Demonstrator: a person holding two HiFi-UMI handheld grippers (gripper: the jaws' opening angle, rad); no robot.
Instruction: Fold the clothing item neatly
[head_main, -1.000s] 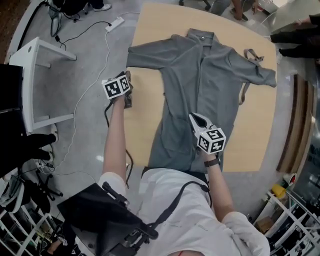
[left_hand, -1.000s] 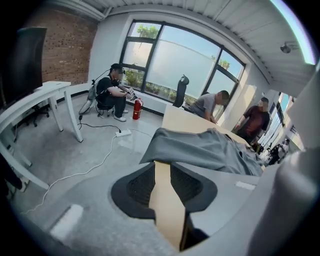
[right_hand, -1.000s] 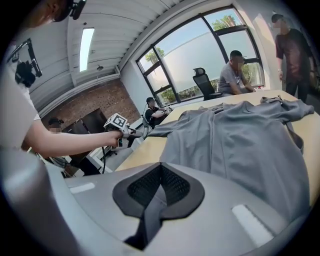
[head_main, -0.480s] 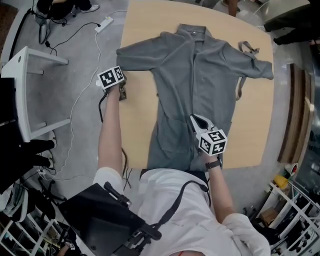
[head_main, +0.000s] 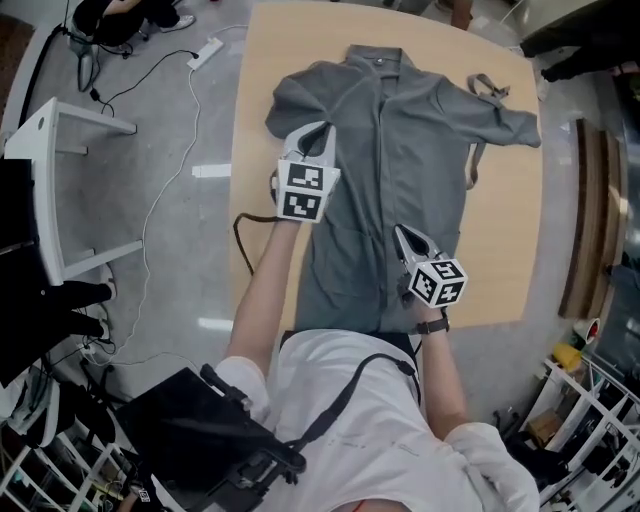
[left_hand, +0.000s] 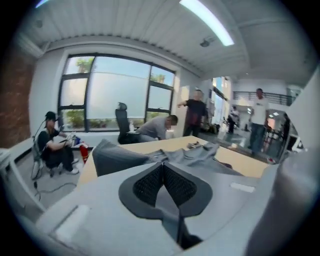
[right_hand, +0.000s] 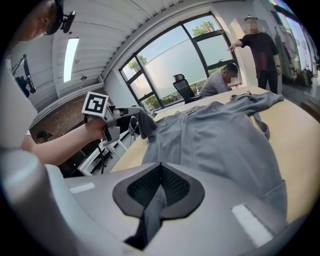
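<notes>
A long grey garment (head_main: 400, 130) lies face up on the wooden table (head_main: 262, 60), collar at the far end. My left gripper (head_main: 320, 132) hangs over the garment's left chest. Its jaws have just been closing and stand shut on the left sleeve (head_main: 288, 100), which is pulled in over the body. In the left gripper view (left_hand: 162, 165) grey cloth shows between the pads. My right gripper (head_main: 404, 236) is shut on the garment's lower front, with a fold of fabric (right_hand: 150, 210) trailing from its jaws (right_hand: 160, 166). The right sleeve (head_main: 505, 122) lies spread out.
A white frame table (head_main: 60, 170) stands on the floor at the left, with cables (head_main: 185, 110) and a power strip (head_main: 208, 48) beside it. A cloth strap (head_main: 483, 88) lies by the right sleeve. People (right_hand: 222, 80) are beyond the table's far end.
My left gripper has gone from the table's left edge up and to the right over the garment, taking the left sleeve with it. The right gripper shifted slightly, still shut on cloth.
</notes>
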